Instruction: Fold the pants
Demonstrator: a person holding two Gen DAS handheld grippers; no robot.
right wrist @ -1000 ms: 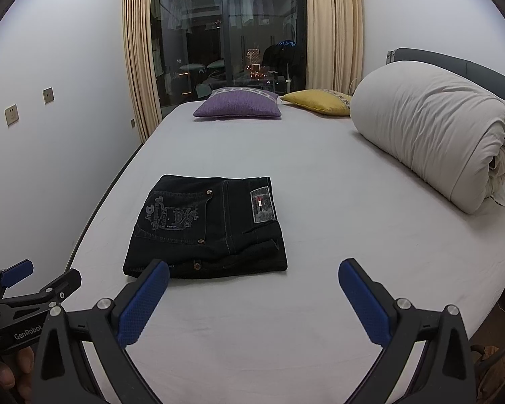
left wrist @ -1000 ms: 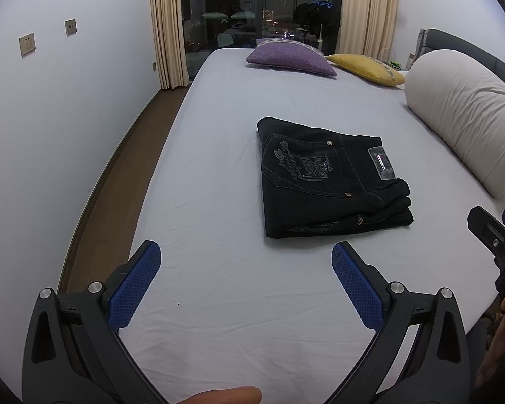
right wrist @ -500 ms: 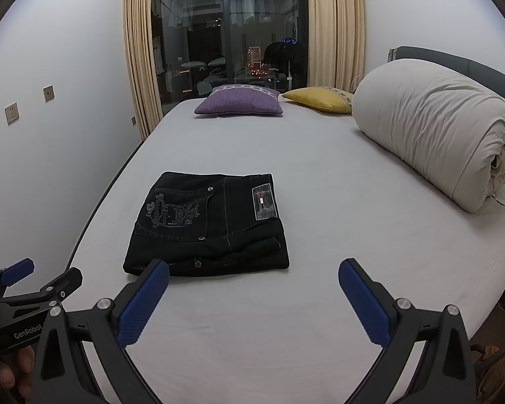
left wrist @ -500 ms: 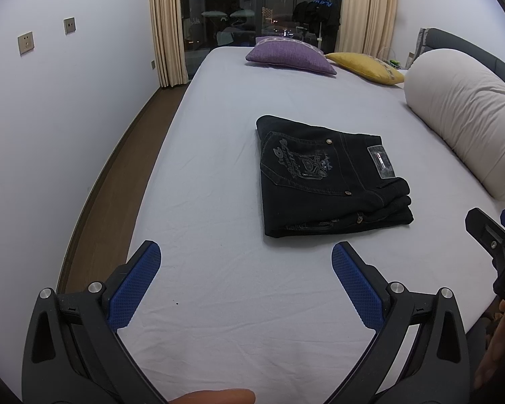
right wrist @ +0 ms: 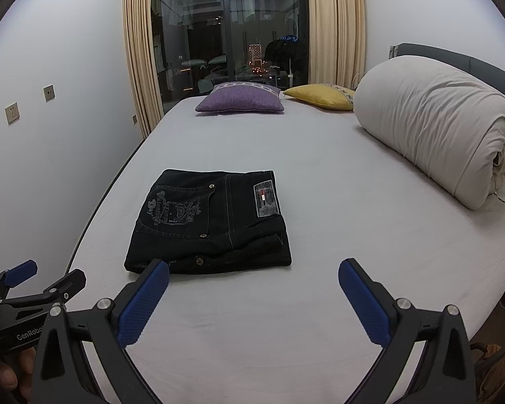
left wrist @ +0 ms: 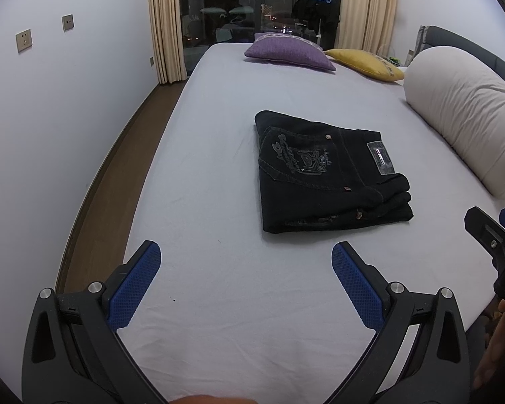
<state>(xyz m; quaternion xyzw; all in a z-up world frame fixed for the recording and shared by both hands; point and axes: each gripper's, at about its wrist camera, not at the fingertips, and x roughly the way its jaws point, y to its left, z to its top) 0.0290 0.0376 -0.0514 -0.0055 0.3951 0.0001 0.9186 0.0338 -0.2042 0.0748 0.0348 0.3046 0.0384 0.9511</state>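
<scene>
Black jeans (left wrist: 326, 171) lie folded into a compact, thick rectangle on the bed (left wrist: 219, 303), back pocket embroidery and waistband patch facing up. Being denim in several layers, the bundle probably handles as heavy and fairly stiff, not slippery, with nothing fragile about it; the stacked near edge, where the layers show, looks the best place to pinch should any tidying be needed. Left tongs (left wrist: 245, 269) hang wide apart and empty above the sheet, the jeans ahead and slightly to the right, near but not touching. Right tongs (right wrist: 252, 282) are equally wide and empty, the jeans just ahead and left, one pad overlapping the bundle's near corner in view; contact seems unlikely.
</scene>
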